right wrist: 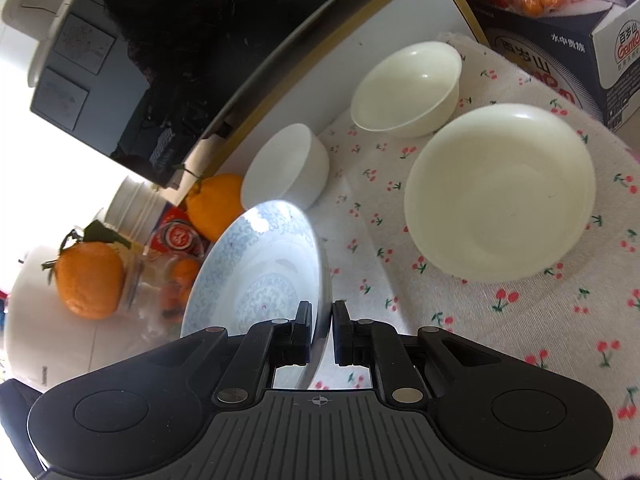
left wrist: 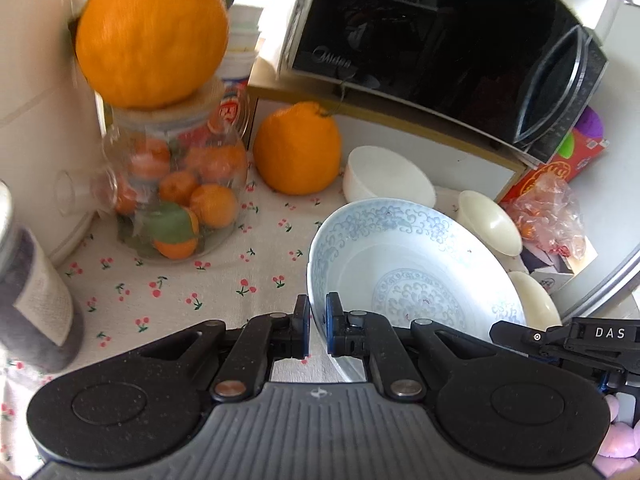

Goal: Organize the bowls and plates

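Left wrist view: table covered with a white cloth (left wrist: 180,280), matte weave, small red cherry print. Far edge runs along a white wall; a black glossy microwave (left wrist: 440,48) sits on a wood-edged white shelf above the far side. Left gripper (left wrist: 318,326) is clamped on the near-left rim of the blue-patterned plate (left wrist: 400,264), one finger inside the rim, one outside. Plate is glazed ceramic, pale blue scrollwork, deep round well, tilted up off the cloth. Behind it toward the far edge: a white bowl (left wrist: 384,178), smooth and tipped on its side. Right of the plate: two cream bowls, glossy, partly hidden, the farther cream bowl (left wrist: 488,222) clearer than the nearer one. Clear glass jar (left wrist: 176,196) full of small oranges at the far-left corner, a big dimpled orange (left wrist: 152,36) on its lid, another loose orange (left wrist: 296,148) beside it. Crinkled plastic bag (left wrist: 548,212) by the right edge. Right gripper's body shows at the right border.

Right wrist view: same cherry cloth (right wrist: 460,340). Right gripper (right wrist: 320,332) is pinching the same plate (right wrist: 256,272) at its opposite rim, plate seen nearly edge-on, tilted. Large cream bowl (right wrist: 500,192) upright, just right of the plate, shallow and glossy. Smaller cream bowl (right wrist: 406,90) farther back, near a printed carton (right wrist: 560,56). White bowl (right wrist: 286,168) on its side against the shelf base.
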